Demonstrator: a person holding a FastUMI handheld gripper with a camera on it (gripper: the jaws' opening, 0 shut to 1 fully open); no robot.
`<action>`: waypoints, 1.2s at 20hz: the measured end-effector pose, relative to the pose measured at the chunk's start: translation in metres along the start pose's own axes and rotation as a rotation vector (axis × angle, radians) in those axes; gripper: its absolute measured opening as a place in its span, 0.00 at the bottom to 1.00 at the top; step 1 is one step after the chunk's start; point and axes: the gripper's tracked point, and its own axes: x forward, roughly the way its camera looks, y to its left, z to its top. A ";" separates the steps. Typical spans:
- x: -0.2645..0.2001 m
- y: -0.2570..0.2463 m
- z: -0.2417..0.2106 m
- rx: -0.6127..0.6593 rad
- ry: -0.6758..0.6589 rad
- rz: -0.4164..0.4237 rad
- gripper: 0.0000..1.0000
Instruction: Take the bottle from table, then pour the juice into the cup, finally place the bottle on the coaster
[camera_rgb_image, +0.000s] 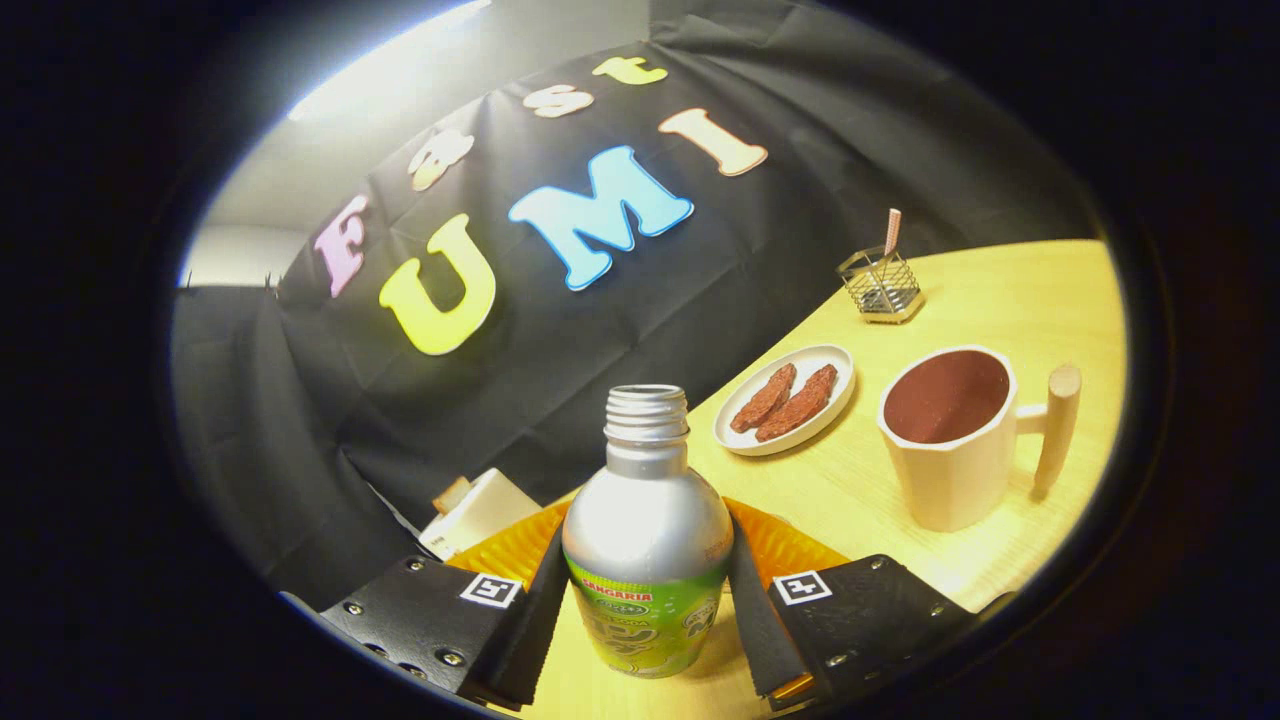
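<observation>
Bottle (647, 540) is seen uncapped, silver-shouldered with a green label, held between the two fingers of the tool (645, 600). Both fingers are pressed against its lower body, so the tool is pinching the bottle. The whole scene is tilted, and whether the base is lifted or resting on the counter (1000, 300) cannot be told.

An orange ribbed coaster (800, 550) is seen just behind the bottle, partly hidden by it. The cup (955, 440), pale with a wooden handle on its right side, is placed farther off to the right. Its dark interior is visible; a fill level cannot be judged.

A white plate (830, 360) carrying reddish-brown strips is set beyond the cup to its left, and a wire holder (880, 285) farther still. A pale box (480, 510) lies at the left, near the wall.

Judged stage: bottle grasped, pour not yet made.

Risks, as judged:
- Slip within the low grip, given the smooth metal body.
- Early spill from the open neck if tilt is increased before the cup is reached.
- Cup knocked through contact with its rim or handle.
</observation>
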 end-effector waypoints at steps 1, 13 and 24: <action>-0.001 -0.001 0.004 0.042 -0.009 0.011 0.77; -0.007 -0.016 0.026 0.523 -0.061 0.096 0.76; -0.009 -0.017 0.030 0.754 -0.098 0.132 0.76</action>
